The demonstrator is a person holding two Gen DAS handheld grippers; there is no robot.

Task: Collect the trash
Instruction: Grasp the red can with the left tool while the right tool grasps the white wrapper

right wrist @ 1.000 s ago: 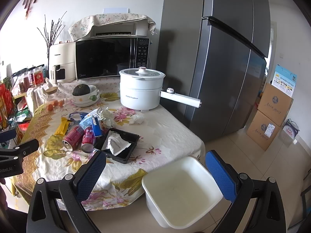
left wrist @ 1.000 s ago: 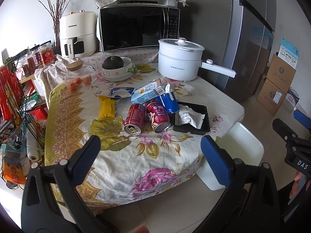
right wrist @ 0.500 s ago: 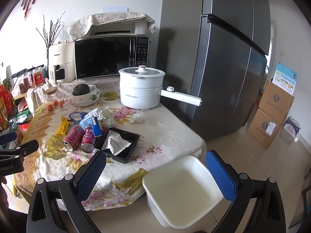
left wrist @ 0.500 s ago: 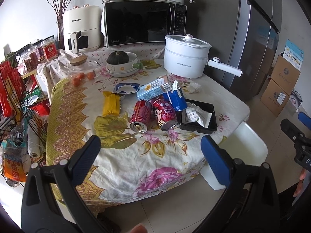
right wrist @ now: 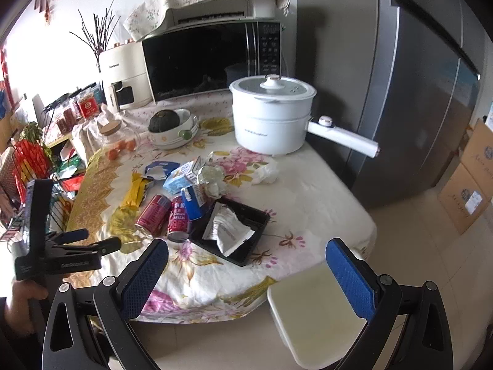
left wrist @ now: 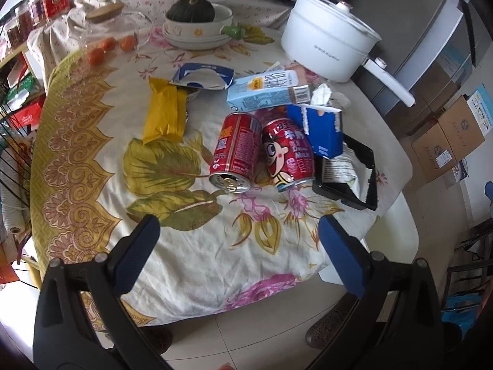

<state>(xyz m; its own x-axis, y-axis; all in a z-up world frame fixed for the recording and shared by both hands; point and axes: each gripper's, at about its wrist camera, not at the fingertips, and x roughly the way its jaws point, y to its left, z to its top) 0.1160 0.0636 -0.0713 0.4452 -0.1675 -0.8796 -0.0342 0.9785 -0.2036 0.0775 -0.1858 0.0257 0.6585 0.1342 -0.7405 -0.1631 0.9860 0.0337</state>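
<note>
Trash lies on the floral tablecloth: two red cans [left wrist: 235, 151] [left wrist: 289, 154] on their sides, a yellow wrapper [left wrist: 166, 112], a light blue milk carton [left wrist: 266, 91], a dark blue carton [left wrist: 323, 129], a torn blue-white packet [left wrist: 201, 75], crumpled tissues [right wrist: 265, 171] and a black tray [right wrist: 229, 231] with a silver pouch in it. A white bin [right wrist: 317, 311] stands on the floor at the table's near right corner. My left gripper [left wrist: 238, 249] is open over the near table edge, just short of the cans. My right gripper [right wrist: 246, 271] is open, above the table edge and bin.
A white electric pot [right wrist: 271, 114] with a long handle, a bowl with a squash [right wrist: 171, 126], small oranges [left wrist: 106, 47], a microwave [right wrist: 212, 58] and an air fryer stand at the back. A grey fridge [right wrist: 416, 92] and cardboard boxes [right wrist: 468, 185] are at the right. A wire rack [right wrist: 27, 160] is at the left.
My left gripper has moved forward and down towards the cans, which look much larger now. My right gripper has moved a little closer to the table. Both stay open.
</note>
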